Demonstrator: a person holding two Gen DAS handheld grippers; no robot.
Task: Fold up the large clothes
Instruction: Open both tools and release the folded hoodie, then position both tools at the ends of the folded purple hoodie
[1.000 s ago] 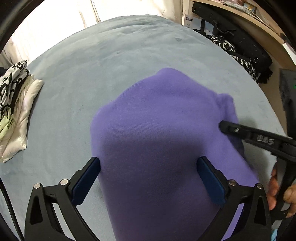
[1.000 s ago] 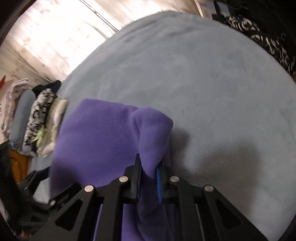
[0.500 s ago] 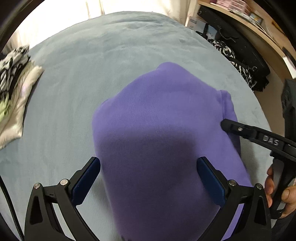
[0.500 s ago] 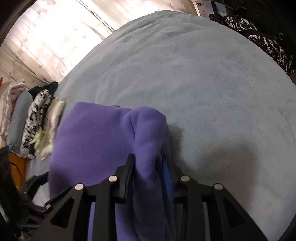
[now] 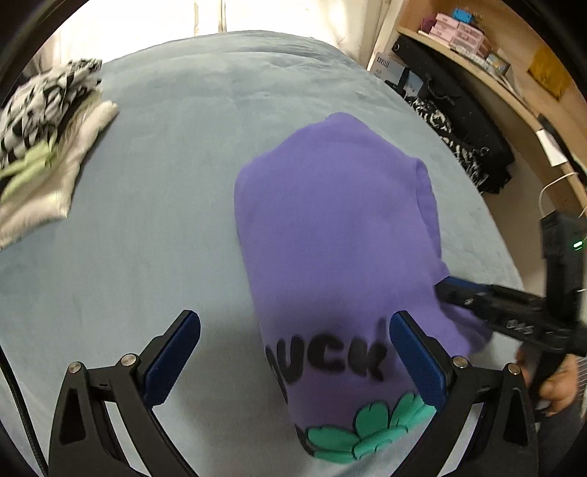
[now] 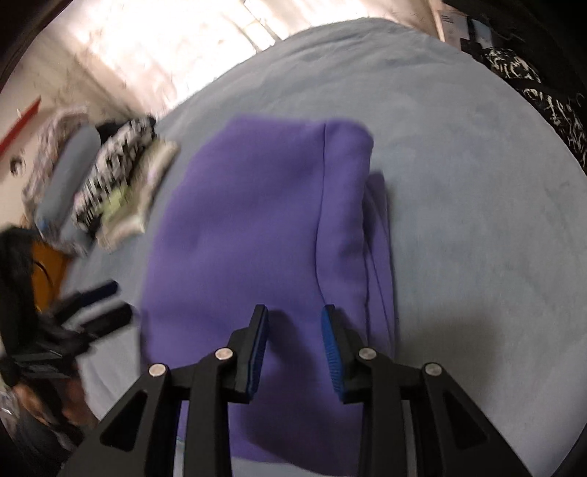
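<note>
A folded purple sweatshirt (image 5: pixel 337 227) lies on the blue-grey bed (image 5: pixel 165 183), with black letters and a green flower print at its near end. My left gripper (image 5: pixel 293 348) hovers wide open over that near end, its right finger above the print and its left finger over bare bed. In the right wrist view the purple sweatshirt (image 6: pixel 249 227) shows its folded sleeve edge on the right. My right gripper (image 6: pixel 293 337) is open just above the fabric, and nothing is pinched between its pads. The right gripper (image 5: pixel 455 291) also shows in the left wrist view at the garment's right edge, held by a hand.
A stack of folded clothes (image 5: pixel 47 146) sits at the bed's left side and shows as the same clothes stack (image 6: pixel 121 183) in the right wrist view. Black-and-white patterned fabric and a black bag (image 5: pixel 458 146) lie off the right edge, below a wooden shelf (image 5: pixel 469 33).
My right gripper let go of the purple fold and its jaws parted. Both grippers drew back toward the near end, so the black letters and green print came into the left view.
</note>
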